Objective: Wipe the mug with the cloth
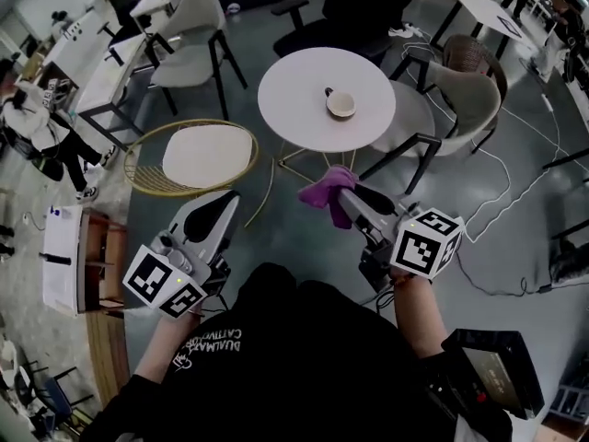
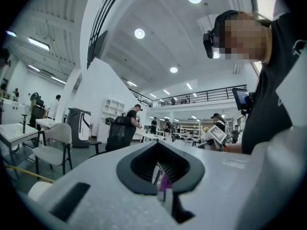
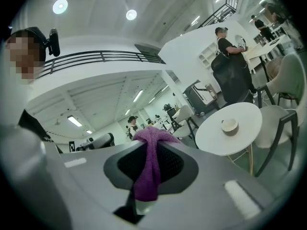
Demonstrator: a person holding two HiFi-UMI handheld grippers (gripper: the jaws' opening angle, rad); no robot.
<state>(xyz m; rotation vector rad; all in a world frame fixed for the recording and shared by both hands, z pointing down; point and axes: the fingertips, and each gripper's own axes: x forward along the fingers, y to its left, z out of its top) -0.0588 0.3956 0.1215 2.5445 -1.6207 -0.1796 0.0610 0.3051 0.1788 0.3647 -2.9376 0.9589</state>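
Observation:
A pale mug [image 1: 340, 104] stands upright on the round white table [image 1: 294, 109], right of its middle; in the right gripper view the mug [image 3: 230, 125] is on that table [image 3: 211, 140] ahead and to the right. My right gripper [image 1: 344, 193] is shut on a purple cloth [image 1: 326, 190], short of the table's near edge. The cloth [image 3: 148, 164] drapes over the closed jaws of the right gripper [image 3: 145, 181]. To the left, over the floor, is my left gripper [image 1: 221, 208], and it holds nothing. In its own view the left gripper [image 2: 160, 176] is shut.
A gold wire chair with a white seat [image 1: 198, 155] stands left of the table. Beige chairs [image 1: 465, 86] [image 1: 193, 26] flank it. White cables [image 1: 502, 187] trail over the floor on the right. A black case [image 1: 492, 371] lies at lower right, a low shelf [image 1: 69, 256] at left.

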